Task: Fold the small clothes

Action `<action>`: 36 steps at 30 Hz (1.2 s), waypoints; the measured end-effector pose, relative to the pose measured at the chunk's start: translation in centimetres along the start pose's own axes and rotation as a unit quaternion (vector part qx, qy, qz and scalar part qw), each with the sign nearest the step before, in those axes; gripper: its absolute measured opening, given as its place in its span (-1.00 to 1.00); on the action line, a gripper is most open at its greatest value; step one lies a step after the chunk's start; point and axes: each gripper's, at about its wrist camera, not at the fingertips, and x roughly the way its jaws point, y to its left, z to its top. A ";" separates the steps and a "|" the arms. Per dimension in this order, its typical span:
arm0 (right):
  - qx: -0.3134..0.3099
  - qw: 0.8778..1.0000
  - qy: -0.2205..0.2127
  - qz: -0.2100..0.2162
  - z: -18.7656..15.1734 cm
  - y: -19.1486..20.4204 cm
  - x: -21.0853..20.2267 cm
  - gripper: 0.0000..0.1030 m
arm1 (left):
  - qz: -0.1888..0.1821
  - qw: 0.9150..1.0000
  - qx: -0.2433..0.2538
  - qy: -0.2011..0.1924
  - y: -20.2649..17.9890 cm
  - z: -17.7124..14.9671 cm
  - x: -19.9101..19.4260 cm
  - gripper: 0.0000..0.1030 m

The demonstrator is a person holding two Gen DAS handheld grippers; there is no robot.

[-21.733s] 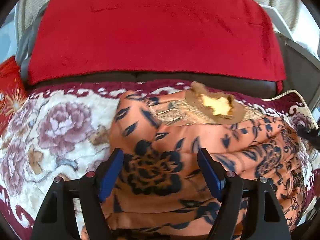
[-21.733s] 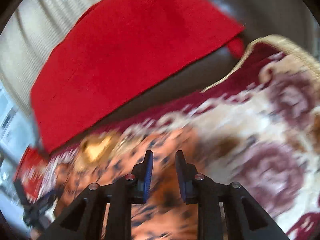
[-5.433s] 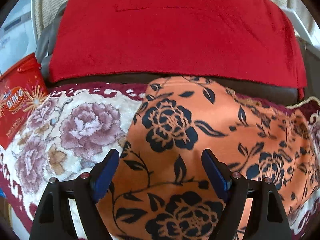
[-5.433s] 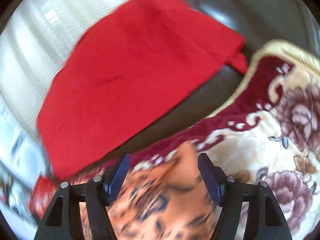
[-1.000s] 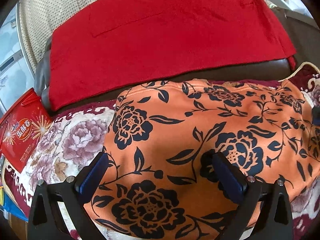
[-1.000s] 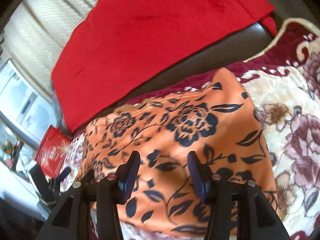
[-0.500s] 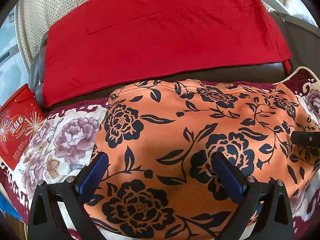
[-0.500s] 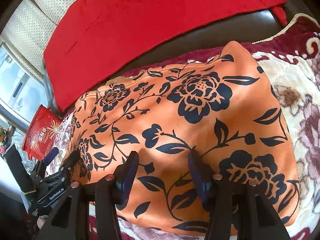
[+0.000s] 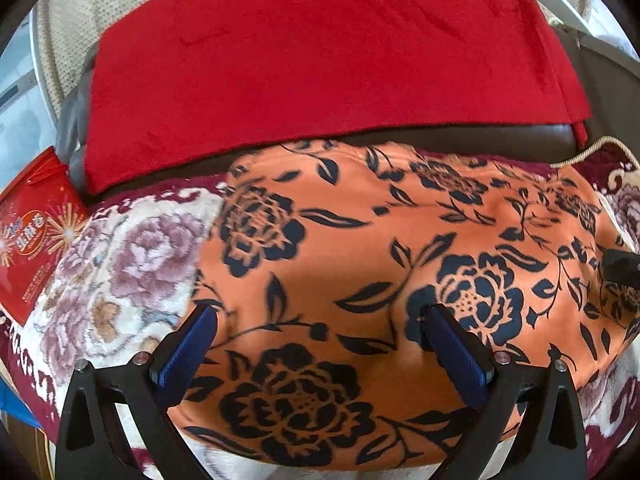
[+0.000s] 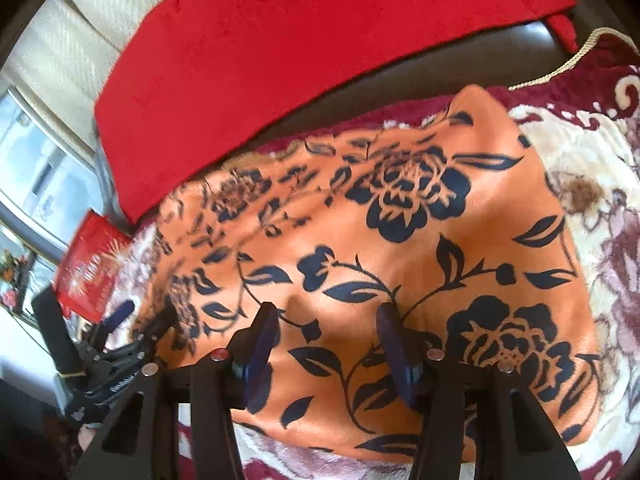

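Both tools (image 9: pixel 320 320) (image 10: pixel 326 316) now press one orange garment (image 9: pixel 360 264), jaws open.

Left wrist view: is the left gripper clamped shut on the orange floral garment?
No, the left gripper has its blue pads spread wide apart over the orange floral garment, with no fabric pinched between them.

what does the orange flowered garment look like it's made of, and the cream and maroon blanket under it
Orange flowered garment: seemingly a smooth, matte, thin knit or brushed fabric; it lies in soft rounded folds with no sheen and no visible weave. Blanket: plush fleece or pile, judging by its fuzzy, tufted surface and blurred flower edges. Neither is certain from looks alone.
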 end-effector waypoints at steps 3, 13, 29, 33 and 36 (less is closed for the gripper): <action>0.010 1.000 -0.026 0.003 0.2 -0.7 -1.6 0.08 | 0.015 1.000 -0.011 0.001 1.3 0.0 0.1 1.00; 0.081 0.997 -0.011 -0.010 0.2 -5.1 -2.0 0.07 | 0.030 0.999 -0.012 0.024 1.9 -0.9 1.2 1.00; 0.031 0.999 -0.023 -0.004 1.2 -0.2 1.7 0.09 | 0.018 0.999 -0.037 0.000 2.3 -0.1 0.4 1.00; 0.031 0.999 -0.037 0.010 1.0 0.0 0.9 0.09 | 0.022 0.999 -0.040 -0.007 2.5 -0.1 0.1 1.00; 0.023 0.998 -0.053 0.020 0.9 0.3 0.1 0.09 | 0.022 0.999 -0.041 -0.008 2.5 -0.1 0.0 1.00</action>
